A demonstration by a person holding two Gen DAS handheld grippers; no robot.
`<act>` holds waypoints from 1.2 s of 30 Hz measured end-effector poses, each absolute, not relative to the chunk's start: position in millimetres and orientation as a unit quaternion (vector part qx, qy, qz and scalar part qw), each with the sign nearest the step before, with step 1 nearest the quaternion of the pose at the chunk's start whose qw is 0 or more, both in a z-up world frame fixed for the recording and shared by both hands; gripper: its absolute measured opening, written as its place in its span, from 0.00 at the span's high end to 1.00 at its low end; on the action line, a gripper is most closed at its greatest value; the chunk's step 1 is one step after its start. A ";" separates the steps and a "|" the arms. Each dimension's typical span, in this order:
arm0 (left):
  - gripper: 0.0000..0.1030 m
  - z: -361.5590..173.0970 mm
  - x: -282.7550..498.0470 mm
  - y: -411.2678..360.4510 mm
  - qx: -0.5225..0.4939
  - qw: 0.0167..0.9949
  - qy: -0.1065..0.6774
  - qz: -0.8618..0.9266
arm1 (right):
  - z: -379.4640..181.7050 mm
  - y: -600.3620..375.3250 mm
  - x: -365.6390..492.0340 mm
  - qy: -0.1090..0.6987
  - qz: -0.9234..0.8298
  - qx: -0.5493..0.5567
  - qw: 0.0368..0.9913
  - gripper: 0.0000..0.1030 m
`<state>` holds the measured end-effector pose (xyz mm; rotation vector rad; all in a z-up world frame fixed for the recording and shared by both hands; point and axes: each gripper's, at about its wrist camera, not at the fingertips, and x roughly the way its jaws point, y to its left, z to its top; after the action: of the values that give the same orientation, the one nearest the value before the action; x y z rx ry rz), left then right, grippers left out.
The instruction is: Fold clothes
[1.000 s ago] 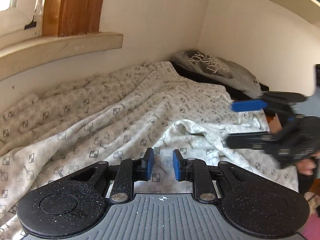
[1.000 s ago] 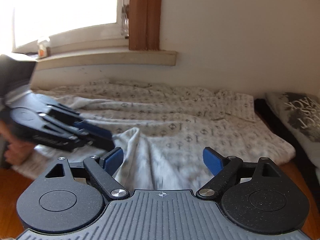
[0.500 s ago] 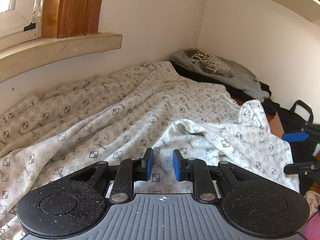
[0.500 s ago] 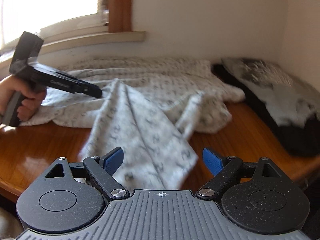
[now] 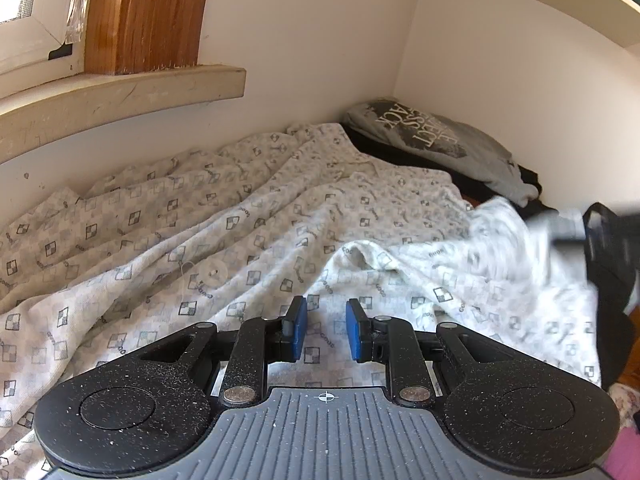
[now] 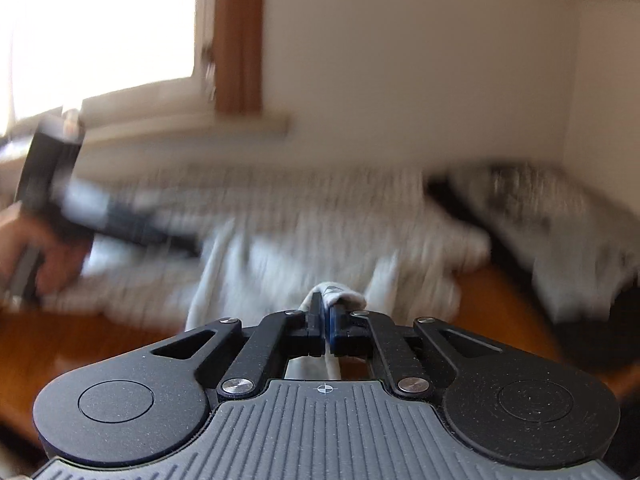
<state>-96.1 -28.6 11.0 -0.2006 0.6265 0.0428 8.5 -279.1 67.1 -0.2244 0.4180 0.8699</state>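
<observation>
A white cloth with small checked squares (image 5: 256, 216) lies rumpled across the wooden table (image 6: 92, 344). My left gripper (image 5: 326, 330) hovers low over its near part, blue pads a narrow gap apart, with flat fabric showing through the gap and no fold pinched. In the right wrist view that left gripper (image 6: 188, 244) is a blurred dark bar in a hand (image 6: 44, 256). My right gripper (image 6: 325, 314) is shut on a bunched fold of the cloth (image 6: 340, 296) at its edge. From the left wrist it appears as a dark blur (image 5: 608, 232) at the cloth's right end.
A grey printed T-shirt (image 5: 436, 140) lies on dark clothing (image 5: 528, 180) in the far right corner. A windowsill (image 5: 120, 96) and wooden window frame (image 5: 148, 12) run along the back wall. A dark bag (image 5: 612, 312) stands off the table's right end.
My right gripper swung from beside the left one to the cloth's right edge and closed on a fold there. The cloth's right end now looks pulled up. The left gripper has stayed still.
</observation>
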 end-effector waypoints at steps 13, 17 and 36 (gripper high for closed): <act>0.76 11.5 -97.4 -29.3 -0.099 0.946 0.307 0.020 | 94.4 -197.4 93.7 0.157 0.372 -0.187 0.895 0.91; 0.76 11.4 -96.6 -28.7 -0.099 0.946 0.308 0.020 | 76.2 -223.4 88.3 0.196 0.381 -0.198 0.882 0.67; 0.75 12.1 -96.5 -28.8 -0.098 0.946 0.308 0.019 | 22.1 -318.5 1.6 0.265 0.410 -0.123 0.864 0.27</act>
<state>-96.5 -28.8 12.1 -0.1990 0.6270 0.0382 1.6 -318.5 22.1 -0.2588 0.5547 0.8585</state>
